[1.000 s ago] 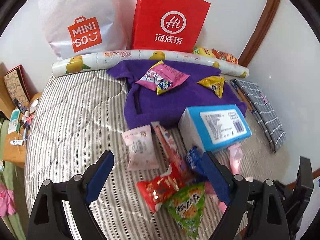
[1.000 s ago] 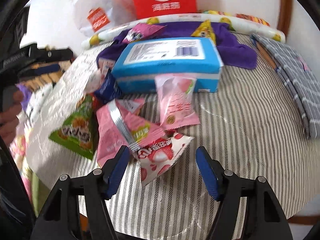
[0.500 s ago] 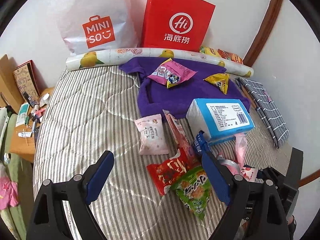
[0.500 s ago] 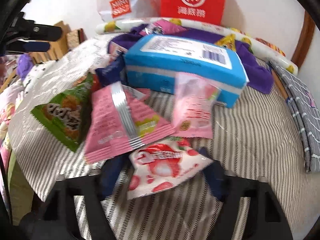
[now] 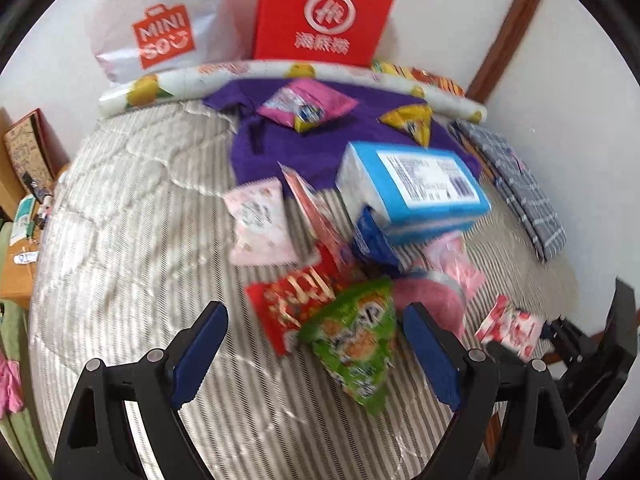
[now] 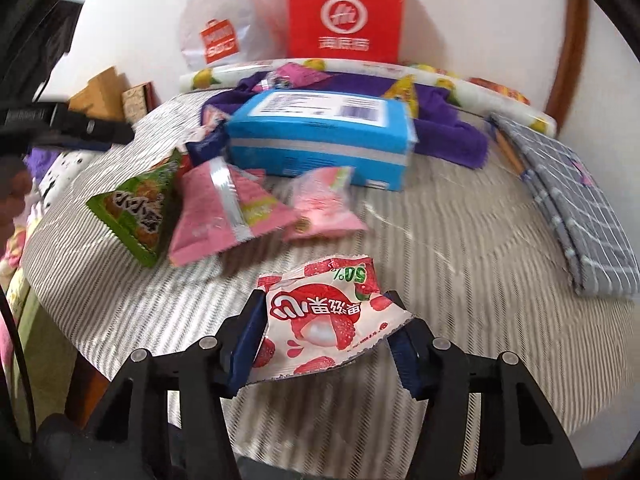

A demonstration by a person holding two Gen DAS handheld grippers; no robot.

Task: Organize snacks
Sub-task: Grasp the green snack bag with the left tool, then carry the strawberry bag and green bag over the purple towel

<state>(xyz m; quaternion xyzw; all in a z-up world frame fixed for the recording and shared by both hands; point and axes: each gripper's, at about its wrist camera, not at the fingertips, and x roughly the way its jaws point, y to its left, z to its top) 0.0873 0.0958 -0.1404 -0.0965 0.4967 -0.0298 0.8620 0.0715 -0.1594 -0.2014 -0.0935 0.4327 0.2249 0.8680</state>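
Snack packets lie in a heap on a striped bed. My right gripper (image 6: 326, 320) is shut on a white and red strawberry packet (image 6: 324, 320) and holds it just above the bed, near the front edge; the packet also shows in the left wrist view (image 5: 512, 330). My left gripper (image 5: 316, 344) is open and empty, with a green packet (image 5: 352, 340) and a red packet (image 5: 292, 304) between its fingers. Pink packets (image 6: 224, 208) and a blue box (image 6: 320, 136) lie behind. Two more packets (image 5: 308, 106) rest on a purple cloth (image 5: 280, 144).
A red paper bag (image 5: 324, 16) and a white plastic bag (image 5: 160, 20) stand against the back wall behind a rolled mat (image 5: 168, 88). A folded grey checked cloth (image 6: 576, 204) lies at the right. A cluttered wooden side table (image 5: 20, 248) is at the left.
My right gripper closed on the strawberry packet and pulled it back from the heap toward the front edge. My left gripper moved closer over the green and red packets.
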